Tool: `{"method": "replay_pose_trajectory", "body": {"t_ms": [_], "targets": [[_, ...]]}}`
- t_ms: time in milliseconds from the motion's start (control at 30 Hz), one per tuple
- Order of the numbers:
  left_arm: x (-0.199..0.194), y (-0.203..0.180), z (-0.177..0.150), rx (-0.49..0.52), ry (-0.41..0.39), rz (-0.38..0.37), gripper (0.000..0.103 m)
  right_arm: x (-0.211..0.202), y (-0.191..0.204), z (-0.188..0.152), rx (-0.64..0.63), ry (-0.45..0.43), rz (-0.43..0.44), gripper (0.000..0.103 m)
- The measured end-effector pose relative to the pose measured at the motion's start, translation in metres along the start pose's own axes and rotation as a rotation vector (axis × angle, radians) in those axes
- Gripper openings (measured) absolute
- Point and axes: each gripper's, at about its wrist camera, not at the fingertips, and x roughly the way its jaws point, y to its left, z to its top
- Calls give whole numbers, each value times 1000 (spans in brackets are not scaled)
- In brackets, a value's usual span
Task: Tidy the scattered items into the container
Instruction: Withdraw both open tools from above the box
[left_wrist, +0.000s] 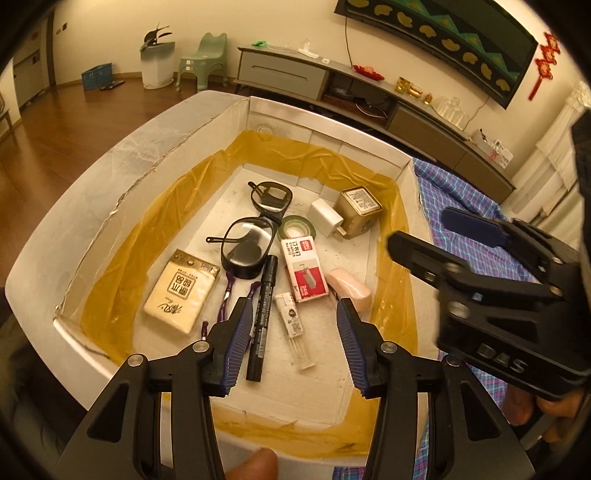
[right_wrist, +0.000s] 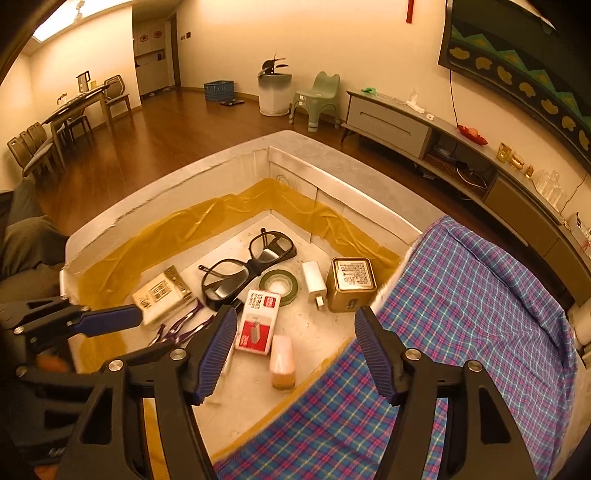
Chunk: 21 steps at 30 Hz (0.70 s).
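A white foam box (left_wrist: 110, 166) lined with yellow tape holds the items: black glasses (left_wrist: 255, 229), a green tape roll (left_wrist: 295, 229), a white charger (left_wrist: 325, 218), a gold tin (left_wrist: 360, 210), a red staple box (left_wrist: 304, 269), a pink eraser (left_wrist: 351, 290), a black marker (left_wrist: 263, 317), a clear lead case (left_wrist: 295, 328) and a tissue pack (left_wrist: 181, 291). My left gripper (left_wrist: 293, 343) hangs open above the marker and lead case, touching neither. My right gripper (right_wrist: 295, 350) is open over the box's right side, above the pink eraser (right_wrist: 282, 360), with nothing held.
A blue and pink plaid cloth (right_wrist: 461, 314) covers the surface to the right of the box (right_wrist: 166, 192) and laps over its near right edge. Purple-handled pliers (left_wrist: 227, 291) lie beside the tissue pack. A TV cabinet (left_wrist: 369, 92) stands behind, with wooden floor to the left.
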Motion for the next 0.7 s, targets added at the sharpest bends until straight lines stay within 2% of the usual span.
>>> {"method": "replay_pose_trajectory", "body": {"t_ms": [200,333,467,600,700], "targets": [[-15,-10,-12,52,-64,51,71,-30,-8,-18,16,14,13,68],[-30,-6,-15,25,-125,54,77,-41,-5,-30,-30,45,19,70],[-45,-2,-17,1,-192,96,83,-41,13,-43,-134,93,8,71],[-52,-3,-21,0,-208,172,86,-39,31,-54,-189,107,11,71],[-59,-2,-24,-5,-209,149,86,-40,34,-58,-174,104,22,71]]}}
